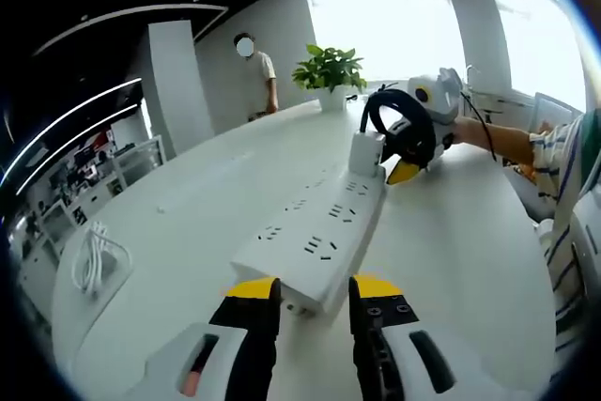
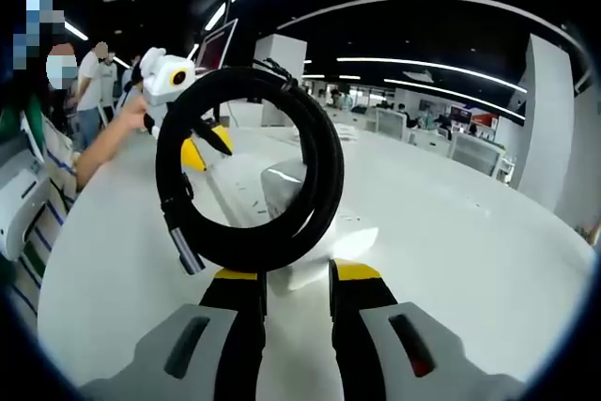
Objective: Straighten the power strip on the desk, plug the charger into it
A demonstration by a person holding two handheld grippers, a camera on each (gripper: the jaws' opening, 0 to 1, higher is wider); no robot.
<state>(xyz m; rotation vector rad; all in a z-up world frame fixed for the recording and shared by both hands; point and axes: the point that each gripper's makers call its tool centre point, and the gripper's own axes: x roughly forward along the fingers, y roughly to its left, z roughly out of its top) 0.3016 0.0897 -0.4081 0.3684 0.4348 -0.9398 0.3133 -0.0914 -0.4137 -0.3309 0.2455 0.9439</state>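
Observation:
A white power strip (image 1: pixel 324 223) lies on the white table (image 1: pixel 188 213), running away from my left gripper (image 1: pixel 315 288). That gripper is open, and the strip's near end sits just between its yellow tips. A white charger (image 1: pixel 366 152) stands on the strip's far end with its black coiled cable (image 1: pixel 404 124) looped above it. My right gripper (image 1: pixel 402 159) comes in from the right and is shut on the charger. In the right gripper view the cable coil (image 2: pixel 249 171) rises over my right gripper (image 2: pixel 296 274), the charger (image 2: pixel 286 190) shows through the loop, and the left gripper (image 2: pixel 207 146) stands beyond.
A potted plant (image 1: pixel 329 72) stands at the table's far end, with a person (image 1: pixel 258 77) behind it. A bundled white cable (image 1: pixel 94 260) lies at the left edge. A striped sleeve (image 1: pixel 563 176) reaches in from the right. More people (image 2: pixel 94 72) stand at the left.

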